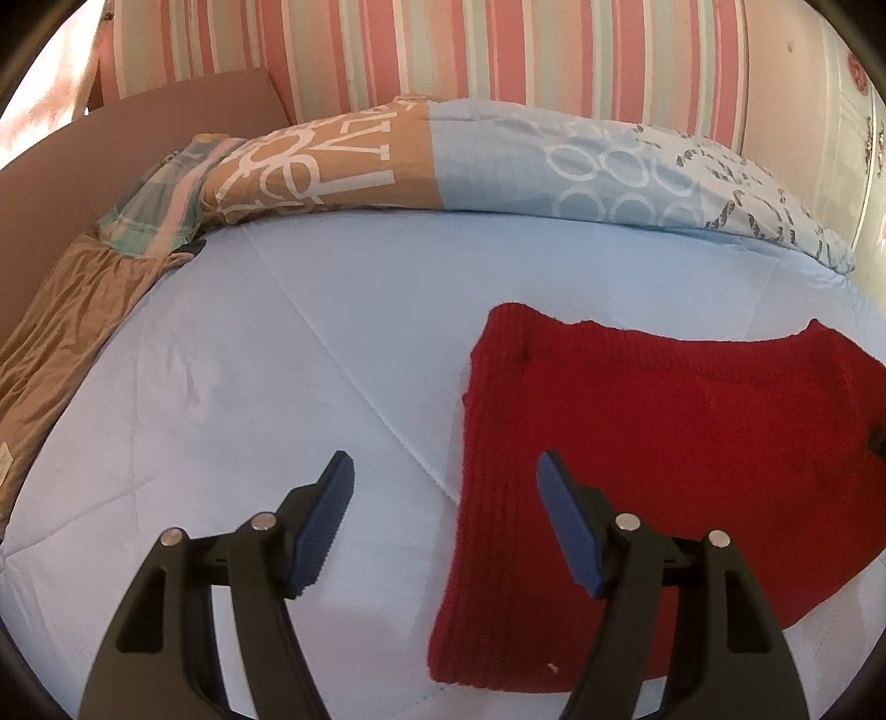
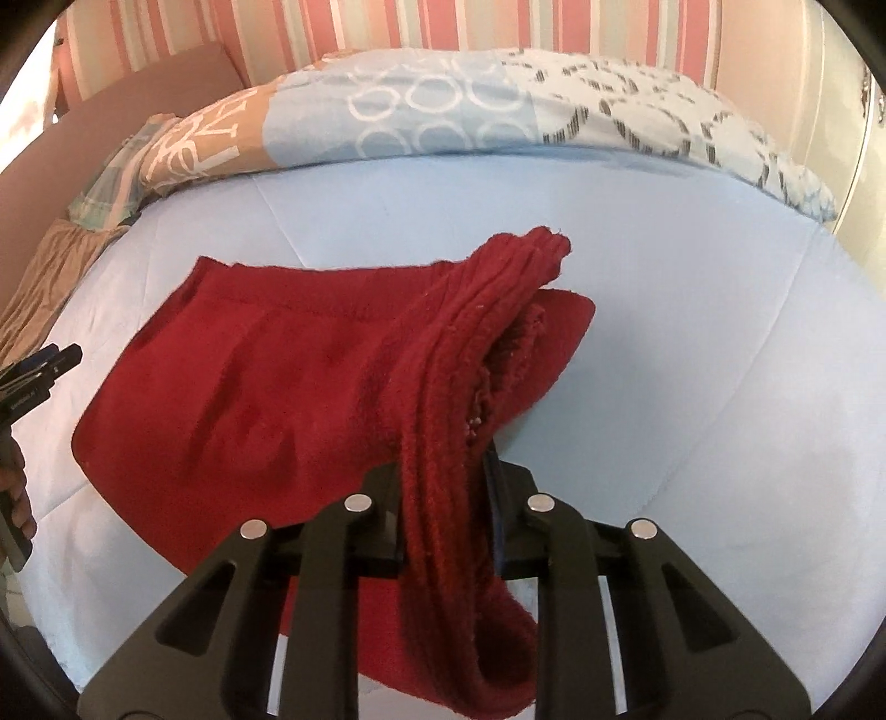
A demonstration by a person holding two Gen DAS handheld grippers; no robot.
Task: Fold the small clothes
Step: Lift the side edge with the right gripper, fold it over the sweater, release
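Note:
A red knitted garment (image 1: pixel 637 443) lies on the light blue bed sheet (image 1: pixel 249 360); it also shows in the right wrist view (image 2: pixel 249 399). My left gripper (image 1: pixel 446 471) is open and empty, hovering over the garment's left edge, its right finger above the red knit. My right gripper (image 2: pixel 443 476) is shut on a bunched ribbed fold of the garment (image 2: pixel 470 343) and holds that side lifted off the sheet. The left gripper (image 2: pixel 50 360) shows at the left edge of the right wrist view.
A rolled patterned duvet (image 1: pixel 498 160) in tan and light blue lies across the far side of the bed. A brown satin cloth (image 1: pixel 72 299) and a plaid cloth (image 1: pixel 160 199) lie at the far left. A striped wall (image 1: pixel 443 50) stands behind.

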